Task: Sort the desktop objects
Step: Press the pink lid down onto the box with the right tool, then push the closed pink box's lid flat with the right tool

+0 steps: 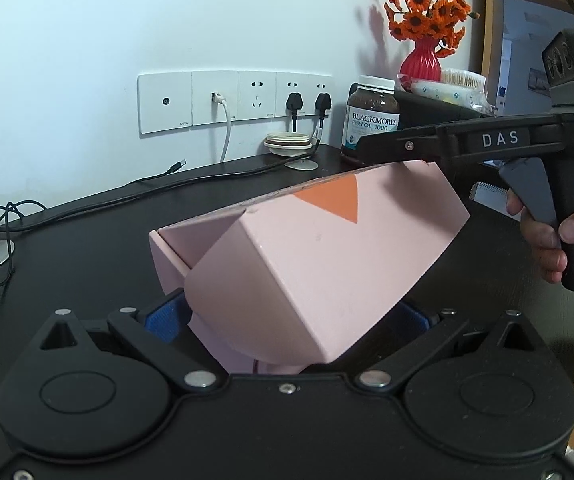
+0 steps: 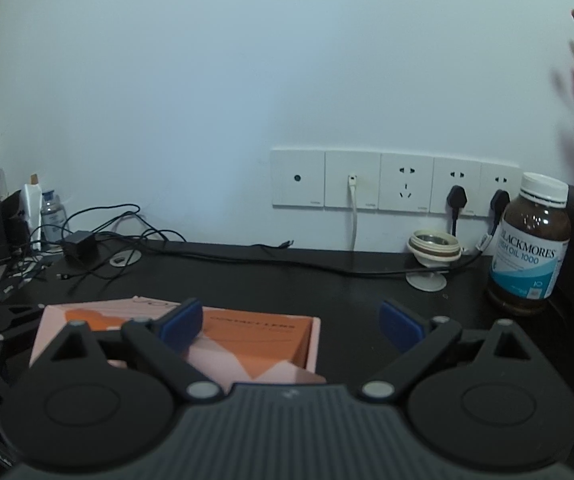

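Pink cardboard forms the object in work: a pink box [image 1: 307, 264] with orange triangular markings, held tilted above the black desk [image 1: 87, 248] with its lid flap standing partly open at the left. The left gripper [image 1: 287, 316] is closed on the lower end of this box, its blue pads pressing against both sides. The right gripper [image 2: 291, 324] has its jaws spread wide and holds nothing; in the left wrist view its black finger extends to the upper edge of the box, and whether it actually touches that edge cannot be determined. In the right wrist view the box lies below and to the left of the right tool, with its orange interior panel visible. Judged from the present layout, sorting is at an early stage: the box is lifted but not yet placed, and no destination for it is identifiable. Items remaining on the desk include the fish oil bottle [image 2: 531, 248] standing upright at the right rear, the small round cup [image 2: 433, 246] on its suction base just left of the bottle, and loose cables [image 2: 127, 240] with an adapter at the left rear. A red vase [image 1: 421, 60] of orange flowers stands on a raised dark surface behind the bottle. The next operation probably requires closing the lid flap or transferring the box to its place.
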